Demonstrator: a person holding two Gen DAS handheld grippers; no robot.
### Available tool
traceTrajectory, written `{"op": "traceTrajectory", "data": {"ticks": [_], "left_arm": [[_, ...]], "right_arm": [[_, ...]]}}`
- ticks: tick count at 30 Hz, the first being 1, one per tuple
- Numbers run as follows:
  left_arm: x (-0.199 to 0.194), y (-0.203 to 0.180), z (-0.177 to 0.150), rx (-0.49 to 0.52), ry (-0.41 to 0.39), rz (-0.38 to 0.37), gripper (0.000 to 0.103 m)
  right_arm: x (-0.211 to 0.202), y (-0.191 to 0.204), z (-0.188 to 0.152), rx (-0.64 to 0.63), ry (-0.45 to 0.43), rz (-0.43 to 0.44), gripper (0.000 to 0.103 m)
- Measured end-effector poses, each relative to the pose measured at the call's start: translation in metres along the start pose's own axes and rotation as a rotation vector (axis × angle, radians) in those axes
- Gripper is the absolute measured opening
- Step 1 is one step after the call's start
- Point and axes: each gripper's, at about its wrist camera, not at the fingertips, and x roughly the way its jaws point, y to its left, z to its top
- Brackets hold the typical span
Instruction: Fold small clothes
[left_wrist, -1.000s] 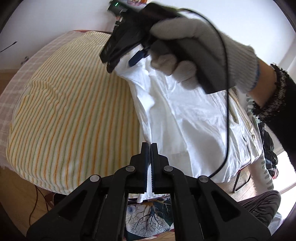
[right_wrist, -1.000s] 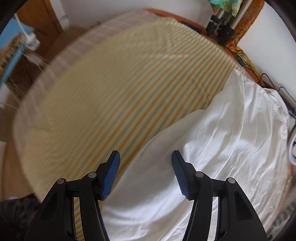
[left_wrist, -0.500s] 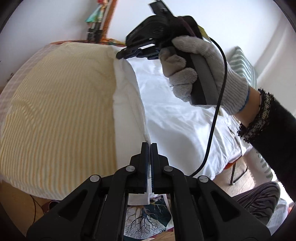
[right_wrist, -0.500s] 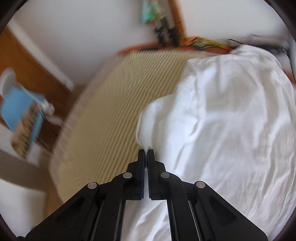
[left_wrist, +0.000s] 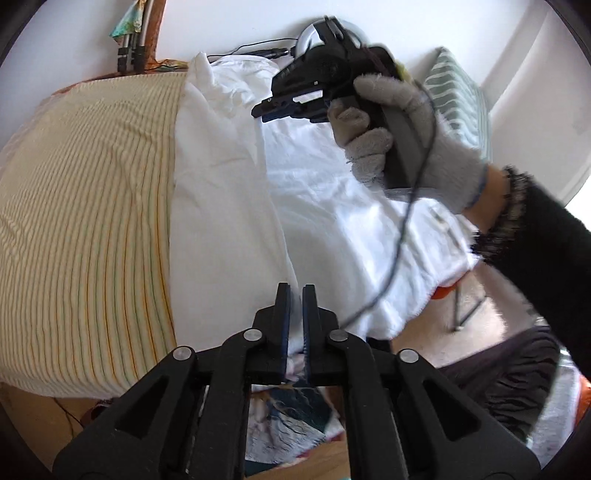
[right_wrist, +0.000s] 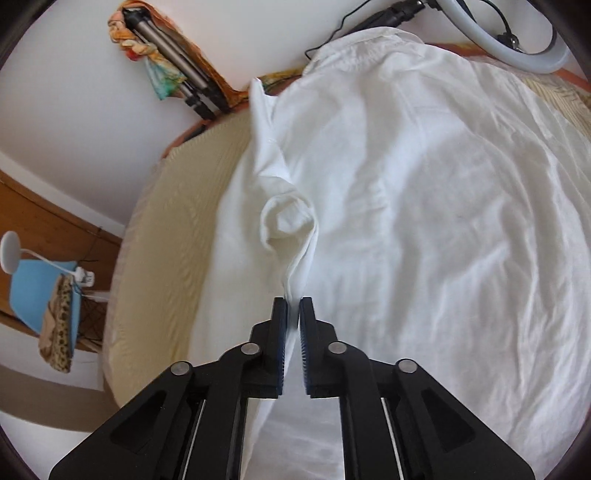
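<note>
A white shirt (left_wrist: 325, 206) lies spread on a table under a yellow striped cloth (left_wrist: 85, 206). Its left side is folded over into a long strip (left_wrist: 221, 221). My left gripper (left_wrist: 296, 291) is shut on the shirt's near edge. My right gripper (right_wrist: 292, 304) is shut on a raised fold of the shirt (right_wrist: 424, 221) near its left edge, with a sleeve (right_wrist: 286, 218) bunched just ahead of it. In the left wrist view the right gripper (left_wrist: 264, 110) hovers above the shirt's far part, held by a grey-gloved hand (left_wrist: 410, 140).
A tripod with a coloured cloth (right_wrist: 173, 79) leans on the wall behind the table. A ring light (right_wrist: 506, 40) and cables lie at the far edge. A blue-topped stand with a lamp (right_wrist: 40, 291) is on the left. A striped cushion (left_wrist: 458, 96) is on the right.
My right gripper has closed on the shirt's left edge and lifted it inwards. The left side has folded over into a strip. My left gripper has stayed shut on the near edge.
</note>
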Motion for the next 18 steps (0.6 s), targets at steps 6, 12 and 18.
{"op": "traceTrajectory", "data": {"ticks": [6, 12, 18], "left_arm": [[-0.037, 0.027, -0.004, -0.032, -0.095, 0.065, 0.006], [-0.017, 0.047, 0.001, -0.119, -0.053, 0.075, 0.006], [0.012, 0.045, -0.003, -0.102, 0.021, 0.089, 0.006]], "right_arm": [[-0.021, -0.01, 0.001, -0.001, -0.054, 0.074, 0.047], [0.005, -0.007, 0.012, -0.019, -0.016, 0.005, 0.047], [0.028, 0.005, 0.015, -0.089, 0.018, -0.082, 0.002]]}}
